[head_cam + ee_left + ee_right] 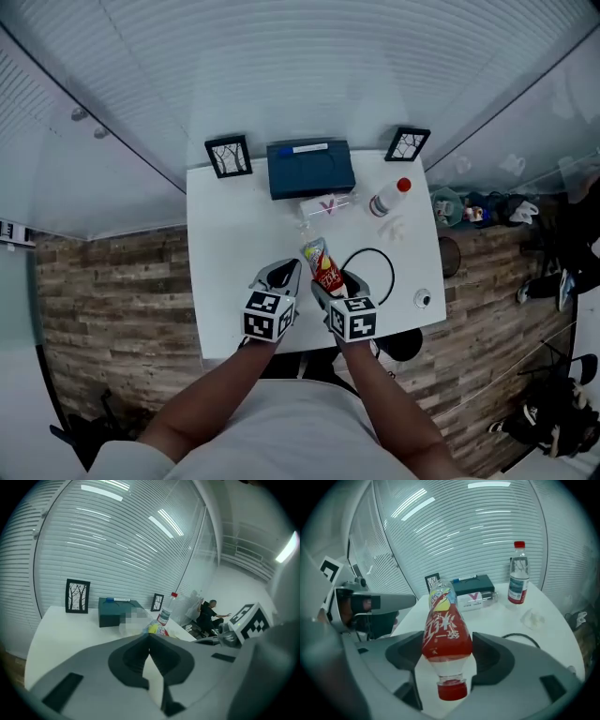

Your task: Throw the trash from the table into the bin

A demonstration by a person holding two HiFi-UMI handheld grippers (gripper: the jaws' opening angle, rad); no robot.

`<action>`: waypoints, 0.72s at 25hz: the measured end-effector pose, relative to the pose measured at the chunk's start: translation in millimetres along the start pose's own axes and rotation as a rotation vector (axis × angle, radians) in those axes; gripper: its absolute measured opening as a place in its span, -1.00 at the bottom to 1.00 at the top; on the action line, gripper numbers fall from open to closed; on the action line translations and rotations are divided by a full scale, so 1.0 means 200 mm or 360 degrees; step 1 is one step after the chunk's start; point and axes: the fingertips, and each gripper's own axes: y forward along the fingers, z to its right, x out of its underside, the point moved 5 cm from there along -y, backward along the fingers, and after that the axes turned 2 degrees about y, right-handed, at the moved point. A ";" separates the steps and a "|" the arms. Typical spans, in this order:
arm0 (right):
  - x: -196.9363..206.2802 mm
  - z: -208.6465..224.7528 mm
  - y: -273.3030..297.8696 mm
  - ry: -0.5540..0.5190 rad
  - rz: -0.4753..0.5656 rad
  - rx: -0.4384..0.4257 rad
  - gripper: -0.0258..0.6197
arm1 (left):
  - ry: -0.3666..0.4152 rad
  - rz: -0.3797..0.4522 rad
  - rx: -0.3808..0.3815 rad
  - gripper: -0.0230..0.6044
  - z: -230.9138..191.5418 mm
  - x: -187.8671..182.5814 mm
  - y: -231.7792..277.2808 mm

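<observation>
White table (225, 244) under slatted blinds (328, 56). Grips red-labelled bottle (445, 630) in right gripper (336, 281), cap at 6 o'clock; left gripper (149, 637) pinched together, empty.

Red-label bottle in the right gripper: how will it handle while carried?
The red-label bottle looks empty: the clear neck near its cap shows no liquid, so it is probably light. It is round, smooth plastic between the right gripper's fingers, so it may slip or dent under squeeze. Most of its length sticks out past the fingers, so it could pivot.
</observation>
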 end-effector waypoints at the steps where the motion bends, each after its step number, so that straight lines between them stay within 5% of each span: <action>1: -0.02 0.01 -0.04 0.0011 0.0030 0.0017 0.10 | 0.0013 0.0010 0.0019 -0.94 0.03 -0.03 0.01; 12: -0.08 0.15 -0.37 0.0214 0.0268 0.0229 0.10 | 0.0195 -0.0012 0.0254 -0.93 0.31 -0.19 0.11; 18: 0.11 0.38 -0.62 0.0421 0.0341 0.0381 0.10 | 0.0301 -0.0071 0.0449 -0.94 0.66 -0.14 0.25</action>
